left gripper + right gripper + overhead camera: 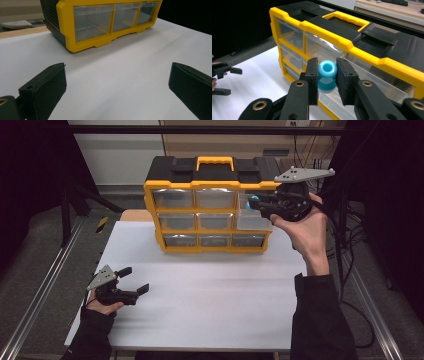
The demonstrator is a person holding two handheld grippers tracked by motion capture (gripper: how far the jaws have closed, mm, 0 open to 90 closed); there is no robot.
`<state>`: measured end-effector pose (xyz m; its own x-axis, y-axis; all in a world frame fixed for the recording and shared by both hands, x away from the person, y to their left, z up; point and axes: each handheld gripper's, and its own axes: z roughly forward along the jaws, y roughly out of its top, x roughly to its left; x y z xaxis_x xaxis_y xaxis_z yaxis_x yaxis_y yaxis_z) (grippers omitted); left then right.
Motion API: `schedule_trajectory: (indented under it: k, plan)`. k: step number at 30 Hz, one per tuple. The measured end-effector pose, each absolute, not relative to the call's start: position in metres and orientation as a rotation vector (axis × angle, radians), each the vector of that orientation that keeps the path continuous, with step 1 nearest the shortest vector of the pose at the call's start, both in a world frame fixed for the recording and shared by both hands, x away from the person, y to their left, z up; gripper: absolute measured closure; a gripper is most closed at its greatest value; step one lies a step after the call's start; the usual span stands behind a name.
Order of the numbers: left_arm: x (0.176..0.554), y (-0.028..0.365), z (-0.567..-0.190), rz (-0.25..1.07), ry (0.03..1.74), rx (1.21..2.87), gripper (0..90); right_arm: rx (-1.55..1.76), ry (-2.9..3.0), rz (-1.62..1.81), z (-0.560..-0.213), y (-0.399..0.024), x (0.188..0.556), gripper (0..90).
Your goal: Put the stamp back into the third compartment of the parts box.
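A yellow and black drawer organizer (pixel 210 215) with clear drawers stands at the back of the white table (pixel 200 290). My right gripper (pixel 255 204) is held up at the organizer's right column, shut on a light blue spool-shaped piece (pixel 327 75) that stands upright between the pads. The same blue piece (pixel 251 202) hangs over a clear drawer (pixel 252 220) that sticks out of the right column. Low at the table's left front, my left gripper (pixel 134 280) is open with nothing between its jaws. It points toward the organizer (pixel 100 22).
Metal rails (pixel 45 285) run along both sides of the table. Cables (pixel 350 245) hang at the right behind my right hand. In the right gripper view, the left gripper (pixel 229 81) sits far off over the white table top (pixel 259 82).
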<state>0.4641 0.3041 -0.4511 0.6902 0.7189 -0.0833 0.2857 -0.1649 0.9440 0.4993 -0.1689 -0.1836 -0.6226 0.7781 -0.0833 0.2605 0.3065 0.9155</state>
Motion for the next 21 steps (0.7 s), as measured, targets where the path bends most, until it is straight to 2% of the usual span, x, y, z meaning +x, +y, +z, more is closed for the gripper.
schedule_trajectory:
  k: [21]
  plan:
    - [0.464, 0.305, -0.451, 0.467, 0.809, 1.743, 1.1, 0.979, 2.025, 1.240, -0.181, -0.171, 0.522, 72.6]
